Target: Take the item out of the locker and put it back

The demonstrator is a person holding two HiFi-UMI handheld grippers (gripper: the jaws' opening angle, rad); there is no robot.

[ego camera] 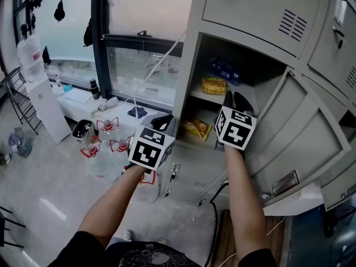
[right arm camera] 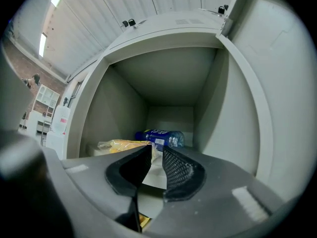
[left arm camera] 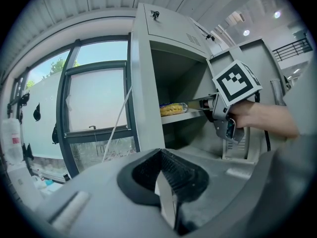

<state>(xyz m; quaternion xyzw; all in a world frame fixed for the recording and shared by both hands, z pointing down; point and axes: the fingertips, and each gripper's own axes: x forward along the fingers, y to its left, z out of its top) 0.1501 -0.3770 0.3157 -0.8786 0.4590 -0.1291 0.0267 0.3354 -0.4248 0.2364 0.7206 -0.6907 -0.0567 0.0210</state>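
Grey sheet-metal lockers (ego camera: 192, 65) stand beside a window (ego camera: 139, 65). One door (ego camera: 300, 132) is swung open on a flat shelf (ego camera: 194, 95). A crinkly yellow snack packet (right arm camera: 121, 144) lies near the shelf's front edge. A blue plastic bottle (right arm camera: 158, 137) lies on its side toward the back edge. The right gripper (right arm camera: 157, 150) holds its mesh-textured black pads slightly spread, with the packet's end just at their tips, unpinched. The left gripper (left arm camera: 161, 155) hangs outside the locker, jaws pressed together on nothing.

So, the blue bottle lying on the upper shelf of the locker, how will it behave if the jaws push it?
The blue bottle lies on its side, so it would probably roll rather than slide. Its round, smooth plastic body may slip between jaws. The yellow packet next to it might block a roll toward the opening; its weight I cannot judge.
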